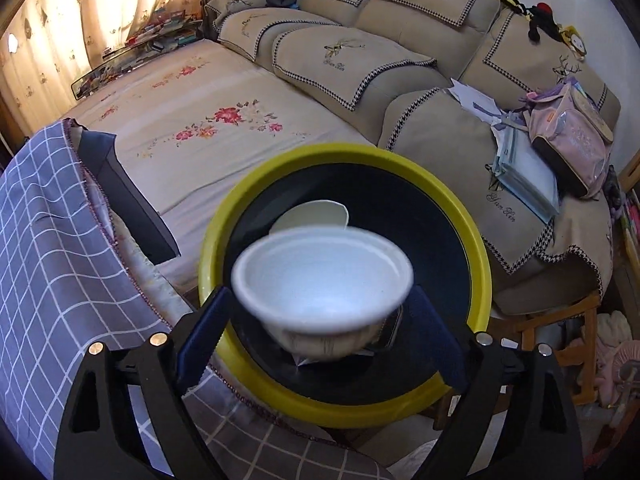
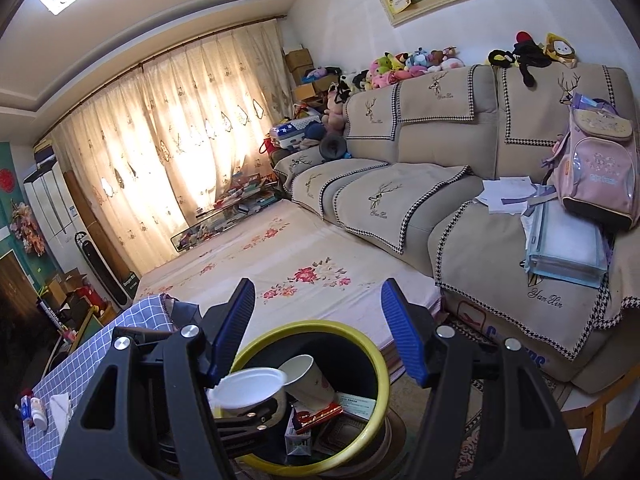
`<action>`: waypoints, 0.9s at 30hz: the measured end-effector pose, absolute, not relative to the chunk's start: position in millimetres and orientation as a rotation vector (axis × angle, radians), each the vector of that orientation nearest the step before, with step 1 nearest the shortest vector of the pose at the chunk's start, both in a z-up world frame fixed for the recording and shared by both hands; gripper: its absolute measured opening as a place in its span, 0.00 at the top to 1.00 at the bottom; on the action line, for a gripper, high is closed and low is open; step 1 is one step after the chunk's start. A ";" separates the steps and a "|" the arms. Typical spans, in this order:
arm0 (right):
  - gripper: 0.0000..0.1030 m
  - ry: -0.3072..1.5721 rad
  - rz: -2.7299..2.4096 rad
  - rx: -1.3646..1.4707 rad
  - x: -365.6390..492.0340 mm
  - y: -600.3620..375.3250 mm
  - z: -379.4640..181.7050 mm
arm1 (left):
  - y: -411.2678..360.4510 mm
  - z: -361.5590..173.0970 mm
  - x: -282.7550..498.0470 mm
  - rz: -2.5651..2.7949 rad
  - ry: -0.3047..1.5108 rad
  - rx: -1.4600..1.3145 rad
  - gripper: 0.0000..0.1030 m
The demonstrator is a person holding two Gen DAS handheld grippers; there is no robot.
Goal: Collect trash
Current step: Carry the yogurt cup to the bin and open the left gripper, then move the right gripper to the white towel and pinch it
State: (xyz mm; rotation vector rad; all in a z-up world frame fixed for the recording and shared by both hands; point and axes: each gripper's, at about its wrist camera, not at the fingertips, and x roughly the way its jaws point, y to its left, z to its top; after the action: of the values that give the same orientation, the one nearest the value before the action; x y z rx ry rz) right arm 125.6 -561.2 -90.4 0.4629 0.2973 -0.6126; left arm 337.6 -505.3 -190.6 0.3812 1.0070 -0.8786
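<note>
We record the left tool [image 1: 320, 316] spread wide, one white bowl [image 1: 322, 276] between its fingers, contact unclear, above one yellow-rimmed bin [image 1: 478, 256]; the right tool [image 2: 318, 328] gapes wide, holding nothing.

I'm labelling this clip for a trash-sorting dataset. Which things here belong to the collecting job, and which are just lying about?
Job:
white bowl, between the left gripper fingers
yellow-rimmed bin
paper cup in the bin
right gripper, open

Lying about:
pink backpack
papers
plush toys
folder
</note>
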 end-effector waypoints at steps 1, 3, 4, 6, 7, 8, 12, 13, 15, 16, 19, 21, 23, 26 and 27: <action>0.39 0.299 -0.608 0.460 127.4 -559.4 -89.9 | -501.0 -187.6 338.0 -0.876 0.995 0.370 0.13; 0.39 0.304 -0.597 0.455 131.4 -555.6 -89.4 | -488.2 -177.4 339.5 -0.866 0.963 0.342 0.12; 0.39 0.309 -0.589 0.452 134.4 -552.9 -89.4 | -479.0 -170.4 339.6 -0.864 0.946 0.328 0.12; 0.39 0.317 -0.569 0.445 141.6 -545.6 -87.4 | -452.5 -153.0 339.9 -0.848 0.903 0.280 0.12; 0.39 0.320 -0.555 0.439 145.5 -540.7 -87.1 | -436.1 -143.7 339.4 -0.836 0.875 0.251 0.12; 0.39 0.324 -0.546 0.433 149.3 -535.0 -86.0 | -416.1 -133.3 338.3 -0.822 0.842 0.217 0.12; 0.39 0.348 -0.494 0.401 169.1 -513.0 -83.0 | -332.7 -97.1 335.4 -0.709 0.706 0.111 0.08; 0.38 0.360 -0.472 0.391 176.9 -505.3 -82.9 | -307.7 -89.7 334.6 -0.670 0.671 0.078 0.07; 0.37 0.378 -0.434 0.374 189.5 -492.5 -81.6 | -248.6 -77.1 334.0 -0.559 0.602 0.011 0.06; 0.37 0.388 -0.416 0.362 196.1 -484.3 -82.3 | -227.3 -73.7 334.6 -0.519 0.586 -0.008 0.06; 0.37 0.418 -0.339 0.326 221.7 -455.1 -81.2 | -148.5 -67.9 333.6 -0.360 0.528 -0.073 0.06; 0.37 0.446 -0.269 0.301 245.8 -428.8 -80.3 | -98.8 -68.9 330.3 -0.243 0.478 -0.085 0.05; 0.36 0.468 -0.207 0.274 266.1 -404.3 -77.9 | -65.5 -72.5 330.5 -0.160 0.464 -0.088 0.05; 0.34 0.500 -0.115 0.212 298.7 -362.4 -73.9 | -8.9 -86.1 332.9 -0.025 0.440 -0.098 0.05; 0.34 0.509 -0.087 0.195 307.4 -349.6 -73.3 | 4.9 -89.5 335.0 0.000 0.442 -0.104 0.05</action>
State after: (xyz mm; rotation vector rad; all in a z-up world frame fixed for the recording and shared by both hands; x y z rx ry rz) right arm 307.4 -349.6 -73.3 0.1951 0.5086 -0.0869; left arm 335.0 4.9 -89.5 -0.1040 0.4423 0.0001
